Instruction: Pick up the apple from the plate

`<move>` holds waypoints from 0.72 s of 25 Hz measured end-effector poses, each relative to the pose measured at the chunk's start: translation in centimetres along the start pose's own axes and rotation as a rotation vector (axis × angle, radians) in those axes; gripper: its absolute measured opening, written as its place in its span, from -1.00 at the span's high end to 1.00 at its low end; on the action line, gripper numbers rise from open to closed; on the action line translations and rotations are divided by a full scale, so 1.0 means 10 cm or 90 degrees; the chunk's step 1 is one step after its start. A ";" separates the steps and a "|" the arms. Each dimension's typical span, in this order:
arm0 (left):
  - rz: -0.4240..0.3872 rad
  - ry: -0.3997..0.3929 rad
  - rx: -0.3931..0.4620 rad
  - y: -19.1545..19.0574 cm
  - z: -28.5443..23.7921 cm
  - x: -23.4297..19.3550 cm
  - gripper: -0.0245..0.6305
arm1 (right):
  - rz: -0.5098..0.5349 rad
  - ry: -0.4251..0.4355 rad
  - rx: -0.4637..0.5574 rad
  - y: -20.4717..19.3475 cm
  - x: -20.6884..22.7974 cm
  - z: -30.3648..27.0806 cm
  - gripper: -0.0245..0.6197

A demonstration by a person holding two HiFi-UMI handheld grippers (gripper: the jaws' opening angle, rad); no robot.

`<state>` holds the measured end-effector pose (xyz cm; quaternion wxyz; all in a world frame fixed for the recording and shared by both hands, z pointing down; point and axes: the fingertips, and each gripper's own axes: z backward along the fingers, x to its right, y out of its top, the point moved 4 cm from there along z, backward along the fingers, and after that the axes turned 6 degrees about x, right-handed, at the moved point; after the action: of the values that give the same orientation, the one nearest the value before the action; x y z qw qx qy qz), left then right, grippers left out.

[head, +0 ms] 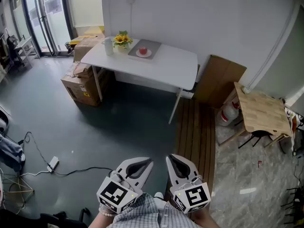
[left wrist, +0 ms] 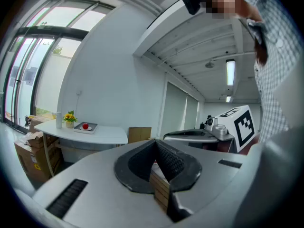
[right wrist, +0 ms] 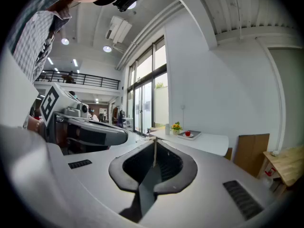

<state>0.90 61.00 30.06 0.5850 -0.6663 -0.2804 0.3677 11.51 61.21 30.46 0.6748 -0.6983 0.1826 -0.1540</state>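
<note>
Apple point(head: 143, 50): small, red, on white plate point(head: 148, 55) atop grey tray point(head: 153, 44), on white counter point(head: 166, 63) across the room, just beside yellow flowers point(head: 122, 39). Left hand-held gripper point(head: 144, 164) and right hand-held gripper point(head: 174, 161): low near the body, well apart from counter, jaws pressed together on nothing. Handling, as judged: firm, round, smooth-skinned, fairly light, prone to roll. Best taken across widest part, 2 jaws on opposite sides, squeeze gentle enough to avoid bruising.
</note>
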 end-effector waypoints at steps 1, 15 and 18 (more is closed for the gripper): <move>0.005 0.001 0.003 0.00 0.00 0.00 0.90 | 0.004 0.000 -0.003 0.00 0.00 0.01 0.83; 0.000 -0.028 0.010 0.11 0.05 -0.31 0.89 | 0.029 -0.043 -0.001 0.07 -0.15 -0.18 0.83; -0.014 -0.035 0.015 0.17 0.12 -0.43 0.90 | 0.027 -0.064 0.008 0.10 -0.22 -0.26 0.83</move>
<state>-2.65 57.92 29.00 0.5889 -0.6459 -0.2992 0.3827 8.32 59.89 29.62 0.6906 -0.6969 0.1619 -0.1058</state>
